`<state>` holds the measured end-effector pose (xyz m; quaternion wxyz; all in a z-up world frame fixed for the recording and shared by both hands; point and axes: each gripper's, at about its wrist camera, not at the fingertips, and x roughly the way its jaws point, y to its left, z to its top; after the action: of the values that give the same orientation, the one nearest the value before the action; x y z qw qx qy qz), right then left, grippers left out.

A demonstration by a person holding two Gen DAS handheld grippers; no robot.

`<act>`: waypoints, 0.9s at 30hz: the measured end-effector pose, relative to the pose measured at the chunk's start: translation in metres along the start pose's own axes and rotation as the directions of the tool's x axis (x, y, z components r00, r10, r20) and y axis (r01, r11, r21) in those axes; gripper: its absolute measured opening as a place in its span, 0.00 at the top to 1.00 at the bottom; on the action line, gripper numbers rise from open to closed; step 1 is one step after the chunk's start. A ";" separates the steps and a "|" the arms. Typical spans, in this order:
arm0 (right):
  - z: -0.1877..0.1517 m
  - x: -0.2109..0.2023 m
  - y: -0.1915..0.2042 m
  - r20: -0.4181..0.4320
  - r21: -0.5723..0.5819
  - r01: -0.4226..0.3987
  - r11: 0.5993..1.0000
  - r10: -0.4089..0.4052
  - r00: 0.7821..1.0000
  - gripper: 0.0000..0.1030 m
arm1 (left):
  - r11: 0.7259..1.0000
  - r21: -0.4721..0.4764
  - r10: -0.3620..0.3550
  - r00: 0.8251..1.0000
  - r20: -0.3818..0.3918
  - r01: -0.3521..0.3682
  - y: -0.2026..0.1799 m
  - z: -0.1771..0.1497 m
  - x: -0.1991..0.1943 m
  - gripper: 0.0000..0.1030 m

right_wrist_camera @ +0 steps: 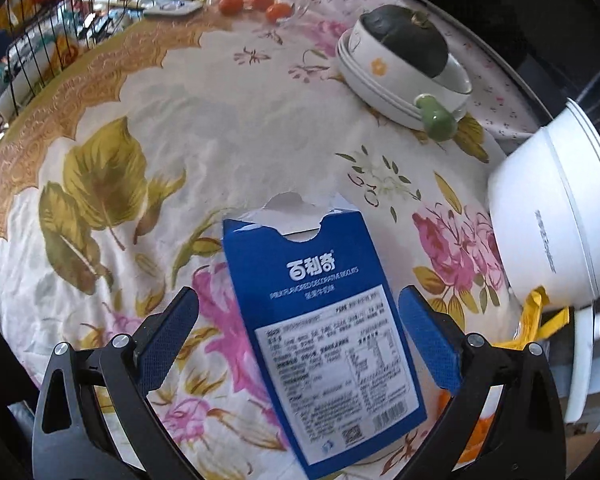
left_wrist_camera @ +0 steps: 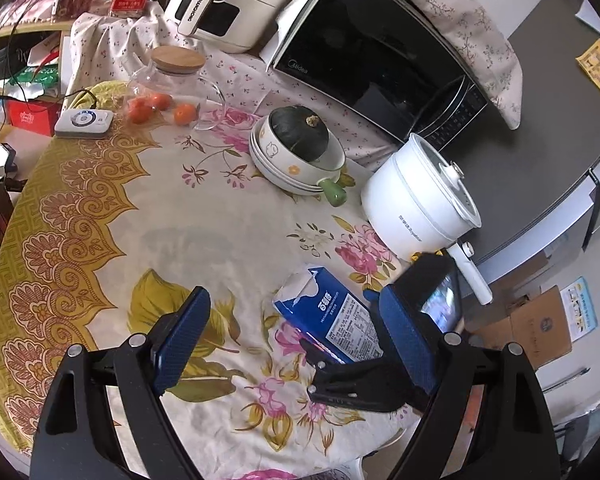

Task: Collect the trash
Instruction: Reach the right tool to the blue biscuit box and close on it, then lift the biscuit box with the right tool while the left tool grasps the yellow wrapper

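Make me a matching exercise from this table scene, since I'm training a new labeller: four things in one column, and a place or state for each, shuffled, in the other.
Things
1. blue biscuit box
2. dark green squash
3. oranges
4. white electric pot

Places or states
A. resting in the stacked bowls
B. lying between the open right tongs, top flap torn open
C. beside the glass jar with the wooden lid
D. lidded, in front of the microwave

Pairs: 1-B, 2-A, 3-C, 4-D
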<state>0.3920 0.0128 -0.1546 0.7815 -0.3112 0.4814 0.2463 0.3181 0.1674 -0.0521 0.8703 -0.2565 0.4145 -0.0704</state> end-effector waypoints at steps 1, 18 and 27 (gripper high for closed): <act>0.001 0.003 -0.002 -0.006 -0.001 -0.002 1.000 0.002 1.000 0.07 | 1.000 -0.003 -0.003 1.000 -0.004 0.003 0.000 0.000 0.001 0.18; 0.011 0.044 -0.030 -0.046 0.126 -0.054 0.991 0.060 0.997 0.08 | 0.998 -0.055 -0.018 0.999 -0.051 0.016 0.009 0.000 0.018 0.18; -0.007 0.027 -0.056 0.096 0.323 -0.034 0.946 0.003 0.995 0.14 | 0.993 -0.117 -0.017 0.999 -0.042 0.012 0.014 0.002 0.026 0.18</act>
<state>0.4373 -0.0280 -0.1679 0.8414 -0.1620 0.4810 0.1855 0.3348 0.1717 -0.0760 0.8441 -0.3086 0.4346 -0.0578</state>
